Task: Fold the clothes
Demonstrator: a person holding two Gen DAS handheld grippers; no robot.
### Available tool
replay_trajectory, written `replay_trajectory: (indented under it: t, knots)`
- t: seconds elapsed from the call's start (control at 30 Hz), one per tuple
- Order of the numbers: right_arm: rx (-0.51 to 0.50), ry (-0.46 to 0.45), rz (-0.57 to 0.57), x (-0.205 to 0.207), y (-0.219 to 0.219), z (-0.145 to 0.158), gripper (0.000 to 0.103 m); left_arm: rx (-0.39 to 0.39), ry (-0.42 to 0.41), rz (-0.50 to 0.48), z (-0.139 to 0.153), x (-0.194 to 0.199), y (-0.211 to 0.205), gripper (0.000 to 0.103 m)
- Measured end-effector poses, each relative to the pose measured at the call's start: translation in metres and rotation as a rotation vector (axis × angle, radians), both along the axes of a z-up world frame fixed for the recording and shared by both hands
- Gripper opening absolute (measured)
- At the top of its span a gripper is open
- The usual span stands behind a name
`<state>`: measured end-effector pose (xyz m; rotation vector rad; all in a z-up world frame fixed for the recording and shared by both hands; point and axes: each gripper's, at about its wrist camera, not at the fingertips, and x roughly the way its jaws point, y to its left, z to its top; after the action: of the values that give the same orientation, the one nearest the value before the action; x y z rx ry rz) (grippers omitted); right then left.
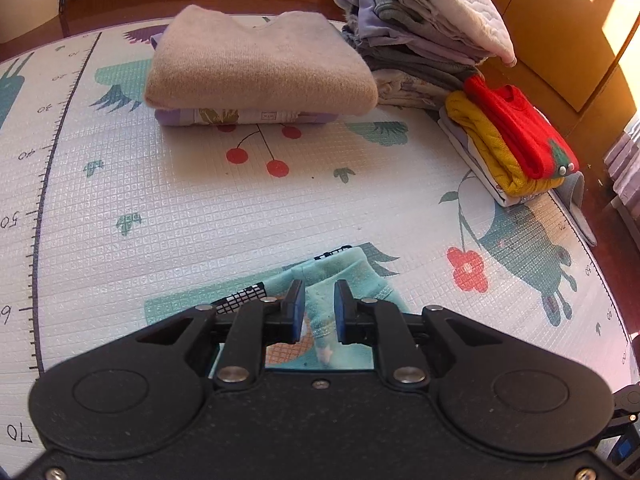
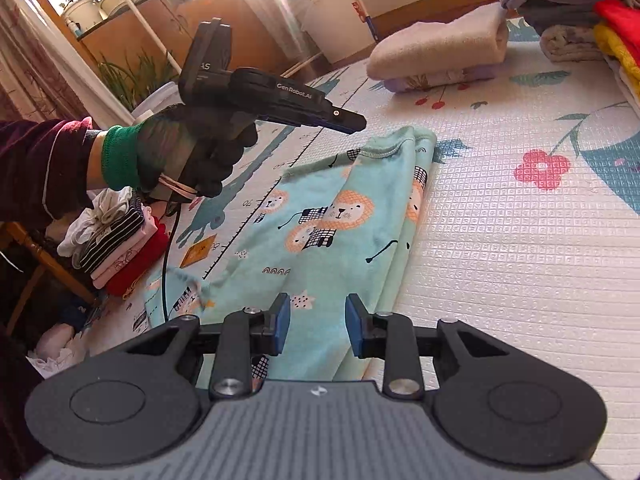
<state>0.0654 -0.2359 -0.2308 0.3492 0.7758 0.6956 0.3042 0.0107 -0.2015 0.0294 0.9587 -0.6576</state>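
Mint-green cotton with orange lions, the small garment (image 2: 352,216) lay lengthwise on the embossed play mat (image 2: 520,260), doubled along its long edge, its hemmed end pointing toward the folded beige sweater (image 2: 440,50) at the far side of the mat. Everything else sat around that garment. The right gripper (image 2: 314,326) hovered over its near end with the blue-padded fingers (image 2: 282,322) apart and nothing between them. The left gripper (image 1: 320,310) was above the garment's far hemmed end, its fingers a narrow gap apart with the mint cloth visible between them from the wrist camera; whether the pads actually pinched the fabric could not be told. From the right wrist view that same tool appeared lifted above the cloth, carried in a black-gloved hand (image 2: 192,148) with a green cuff and a dark red sleeve.

Beyond the garment, the beige sweater rested on a lilac printed piece (image 1: 240,117). To the sweater's right stood a tall stack of grey and lilac clothes (image 1: 416,32), and nearer, at the mat's right edge, a red knit (image 1: 520,132) lay over a mustard-yellow knit (image 1: 484,144). Left of the garment, off the mat, a heap of striped, pink and red laundry (image 2: 116,248) waited beside a wooden chair leg.
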Motion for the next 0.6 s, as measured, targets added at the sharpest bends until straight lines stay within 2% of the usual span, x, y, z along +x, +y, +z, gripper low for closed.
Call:
replay_trajectory:
  t: [0.07,0.13,0.2,0.3,0.4,0.6]
  knots:
    - [-0.033,-0.045,0.066,-0.010,0.009,0.005,0.032,0.000,-0.003,-0.053,-0.001,-0.003,-0.014,0.011]
    - [-0.071,-0.065,0.129,-0.015,0.019,0.004,0.032,0.032,-0.029,-0.113,-0.008,-0.007,-0.030,0.011]
    - [-0.092,-0.028,0.151,-0.016,0.027,-0.005,0.031,0.091,-0.053,-0.169,-0.022,-0.007,-0.046,0.011]
    - [-0.161,0.016,0.182,-0.020,0.038,-0.022,0.031,0.161,-0.040,-0.192,-0.045,0.002,-0.057,0.013]
    - [-0.179,0.017,0.183,-0.024,0.042,-0.026,0.031,0.153,-0.039,-0.197,-0.047,0.007,-0.058,0.018]
    - [-0.130,-0.061,0.202,-0.038,0.029,0.000,0.030,0.138,-0.018,-0.193,-0.033,0.004,-0.051,0.018]
